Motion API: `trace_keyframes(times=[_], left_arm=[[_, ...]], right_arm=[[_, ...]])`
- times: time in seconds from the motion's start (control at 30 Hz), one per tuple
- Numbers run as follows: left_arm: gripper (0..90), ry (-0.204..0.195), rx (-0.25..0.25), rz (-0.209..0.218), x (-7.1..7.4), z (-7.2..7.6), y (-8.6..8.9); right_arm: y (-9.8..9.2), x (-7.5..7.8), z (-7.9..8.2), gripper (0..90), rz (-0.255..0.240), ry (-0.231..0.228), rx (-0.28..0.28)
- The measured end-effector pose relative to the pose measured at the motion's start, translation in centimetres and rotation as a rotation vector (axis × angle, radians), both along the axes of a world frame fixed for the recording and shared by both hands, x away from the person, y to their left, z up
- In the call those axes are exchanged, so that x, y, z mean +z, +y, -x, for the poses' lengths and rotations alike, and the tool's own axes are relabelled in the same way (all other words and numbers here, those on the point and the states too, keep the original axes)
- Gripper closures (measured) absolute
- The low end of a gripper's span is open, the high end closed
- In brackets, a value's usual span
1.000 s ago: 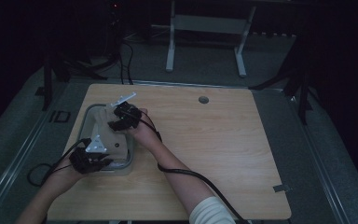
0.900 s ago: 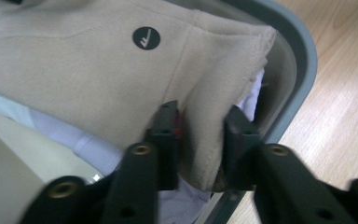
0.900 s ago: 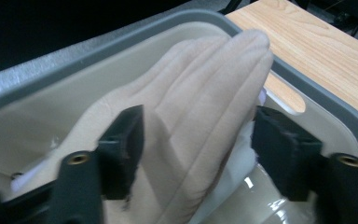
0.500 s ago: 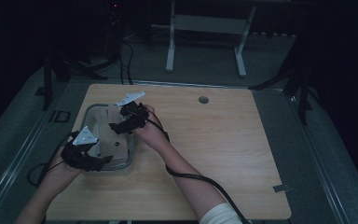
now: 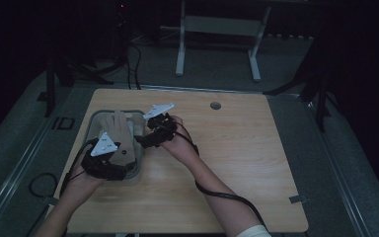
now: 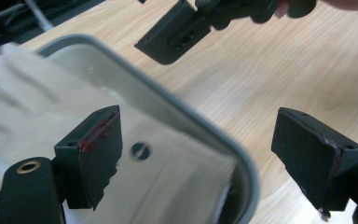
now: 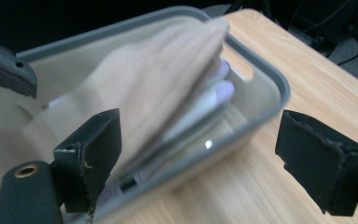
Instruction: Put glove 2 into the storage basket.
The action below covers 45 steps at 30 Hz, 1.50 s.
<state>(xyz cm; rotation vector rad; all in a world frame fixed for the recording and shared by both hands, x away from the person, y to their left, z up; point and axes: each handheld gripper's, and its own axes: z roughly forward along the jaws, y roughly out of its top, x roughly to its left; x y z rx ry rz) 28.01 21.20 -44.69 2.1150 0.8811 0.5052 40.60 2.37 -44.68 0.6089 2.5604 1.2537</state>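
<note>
Pretty dim from the high view, so hard to make out what exactly sits under the beige cloth glove (image 5: 120, 132) in the clear rectangular plastic tub with a grey rim (image 5: 140, 129); something pale and whitish peeking out beneath the glove in the right gripper view (image 7: 209, 98), blurred, can't tell what. Near end of the tub covered by the left gripper (image 5: 109, 159) in the high view. Left hand (image 5: 81, 180) coming in from the bottom edge, forearm cut off by the frame, gripper hovering over the tub's near end. Right hand (image 5: 180, 143) reaching across from the lower right, right gripper (image 5: 145, 140) just at the tub's right rim, pointed toward the glove. Both sets of jaws just been opening and now spread wide, nothing between them, glove let go. Glove lying flat inside the tub, fingers pointing toward the far end, on the left part of the light wooden table (image 5: 237, 148). Small round hole in the glove's cuff area in the left gripper view (image 6: 141, 150).
</note>
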Motion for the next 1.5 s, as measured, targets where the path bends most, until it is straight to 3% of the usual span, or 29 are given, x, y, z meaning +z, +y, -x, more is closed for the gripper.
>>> trace_keyframes(times=[0.4,0.6,0.77,1.03,1.3,1.5], left_arm=[[16.5,0.009,-0.082,0.013,-0.9,-0.3,-4.9],[16.5,-0.005,-0.116,0.007,-1.3,-0.1,-6.8],[16.5,0.006,-0.188,0.005,-2.3,0.1,-8.5],[16.5,0.025,-0.243,0.031,-3.9,0.4,-10.1],[16.5,0.05,-0.289,0.055,-5.6,0.6,-11.5],[16.4,0.077,-0.323,0.07,-6.8,0.6,-12.2]], right_arm=[[-4.9,-1.5,0.7,14.4,0.049,0.002,-0.018],[-7.2,-2.2,0.9,14.5,0.042,0.01,-0.035],[-9.3,-3.1,1.4,14.5,0.033,0.025,-0.046],[-11.3,-4.1,2.0,14.5,0.035,0.031,-0.059],[-13.4,-6.4,2.8,14.5,0.034,0.06,-0.074],[-14.7,-7.5,3.3,14.5,0.014,0.06,-0.05]])
